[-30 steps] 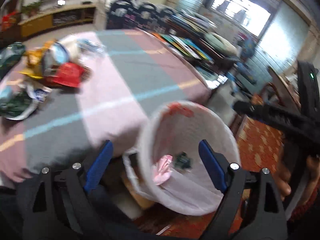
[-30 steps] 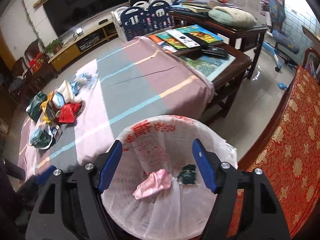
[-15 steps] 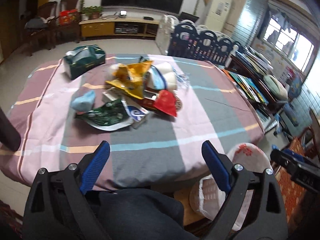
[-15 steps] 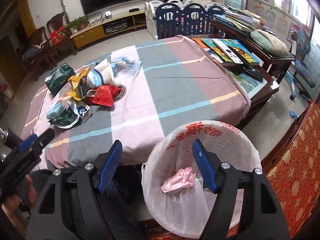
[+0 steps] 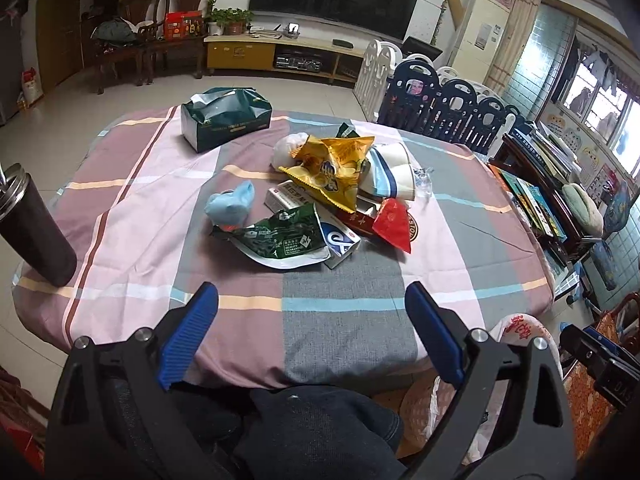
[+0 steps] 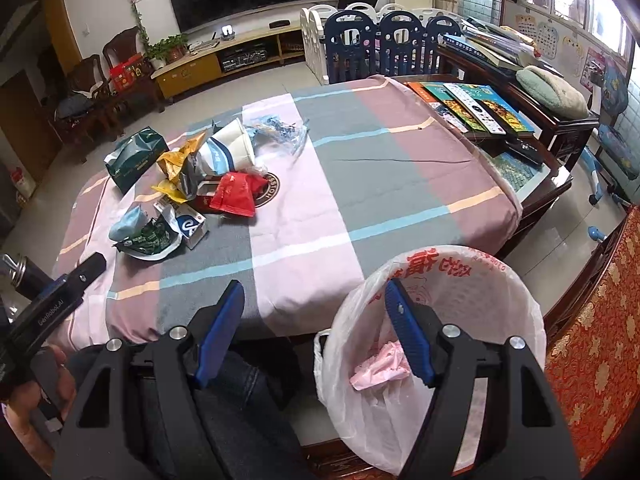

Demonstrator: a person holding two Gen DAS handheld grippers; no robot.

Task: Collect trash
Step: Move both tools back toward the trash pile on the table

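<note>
left claw [image 5: 310,332]: spread, empty, faces trash pile [image 5: 324,196] mid-counter [image 5: 360,320], ahead, nearer | right claw [image 6: 314,326]: spread, empty, by bin [image 6: 500,280]; pile far left | next: left reach likely

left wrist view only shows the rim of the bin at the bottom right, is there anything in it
Observer: Yes. The right wrist view looks into the bin, and a crumpled pink scrap lies inside its white liner.
Operator: ok and is the right gripper carrying something
Observer: No. The right gripper is open with nothing between its fingers. One finger shows in front of the bin's near rim.
</note>
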